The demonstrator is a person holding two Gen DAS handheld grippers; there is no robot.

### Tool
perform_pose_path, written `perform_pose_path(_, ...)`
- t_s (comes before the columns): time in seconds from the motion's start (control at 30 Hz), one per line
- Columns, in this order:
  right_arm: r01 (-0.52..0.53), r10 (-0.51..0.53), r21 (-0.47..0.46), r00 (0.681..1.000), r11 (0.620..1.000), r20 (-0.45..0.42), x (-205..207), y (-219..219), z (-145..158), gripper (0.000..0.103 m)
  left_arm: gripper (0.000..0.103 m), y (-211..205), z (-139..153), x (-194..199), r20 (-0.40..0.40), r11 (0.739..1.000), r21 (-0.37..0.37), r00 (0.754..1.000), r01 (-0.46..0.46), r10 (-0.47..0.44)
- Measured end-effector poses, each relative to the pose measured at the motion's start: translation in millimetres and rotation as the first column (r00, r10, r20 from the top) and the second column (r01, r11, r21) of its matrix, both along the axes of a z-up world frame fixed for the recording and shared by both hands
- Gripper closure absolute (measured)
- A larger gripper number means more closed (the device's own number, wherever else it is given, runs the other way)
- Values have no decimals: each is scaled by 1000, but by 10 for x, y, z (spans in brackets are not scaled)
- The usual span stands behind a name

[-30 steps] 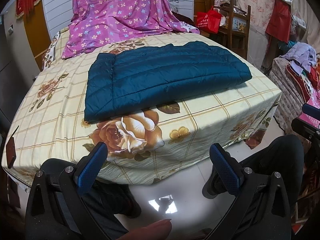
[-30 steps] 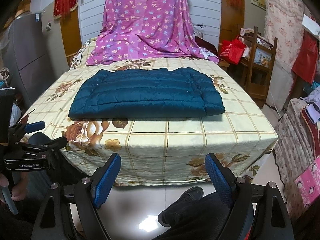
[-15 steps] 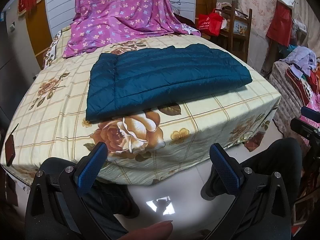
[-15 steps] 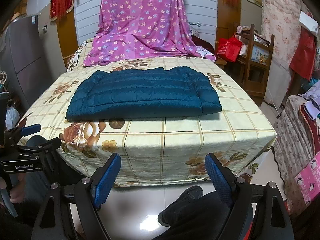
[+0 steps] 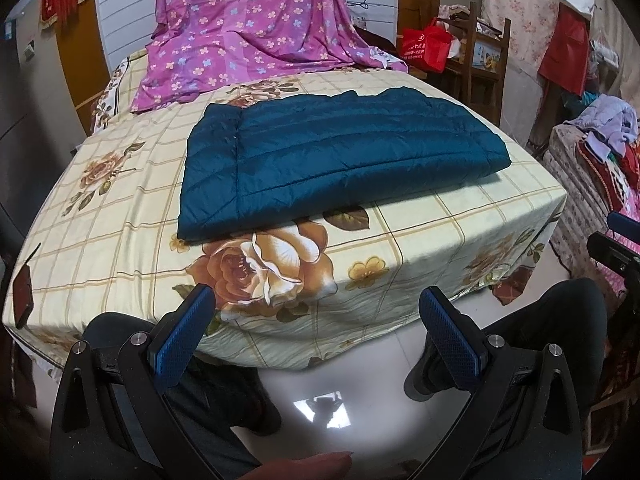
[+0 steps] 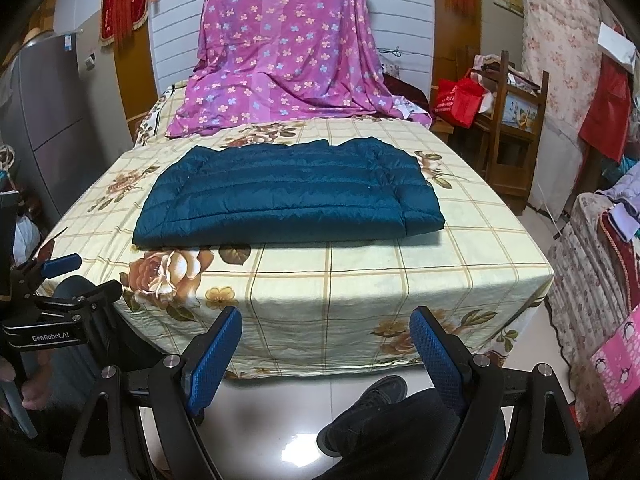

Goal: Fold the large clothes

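A dark teal quilted jacket (image 5: pixel 336 156) (image 6: pixel 292 192) lies folded into a flat rectangle on a bed with a cream floral sheet (image 5: pixel 120 216) (image 6: pixel 360 280). My left gripper (image 5: pixel 316 300) hangs open off the bed's near edge, above the floor, with nothing between its blue pads. My right gripper (image 6: pixel 326 320) is open too, held back from the foot of the bed and empty. The left gripper (image 6: pixel 60 280) also shows at the left edge of the right wrist view, held in a hand.
A purple flowered cloth (image 6: pixel 280 60) drapes the head of the bed. A wooden chair (image 6: pixel 516 128) with a red bag (image 6: pixel 458 98) stands to the right, beside piled fabrics (image 6: pixel 592 248). The person's legs and shoes (image 6: pixel 368 420) rest on the glossy floor below.
Both views have tilted slightly, so the bed and jacket sit a little lower in the frames. The grippers stay open and empty; the jacket has not moved.
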State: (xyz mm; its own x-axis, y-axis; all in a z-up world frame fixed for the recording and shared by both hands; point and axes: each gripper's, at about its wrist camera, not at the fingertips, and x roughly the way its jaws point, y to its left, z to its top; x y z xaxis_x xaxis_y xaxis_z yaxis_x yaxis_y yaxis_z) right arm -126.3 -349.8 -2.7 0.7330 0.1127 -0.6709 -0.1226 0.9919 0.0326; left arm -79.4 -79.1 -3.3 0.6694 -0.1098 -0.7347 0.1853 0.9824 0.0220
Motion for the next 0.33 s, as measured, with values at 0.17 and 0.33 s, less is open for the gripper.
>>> perform_pose_path(0.17,-1,1,-1,1000,1000,0,4,-2,-2,19,1,-9,-5,-12,6,1000,-8,1000,5,-5)
perform_pose_path(0.33,-4,4,-4,1000,1000,2,-2,-7,1,19,1,-1,-7,-22,15,1000,-10,1000,5,-5)
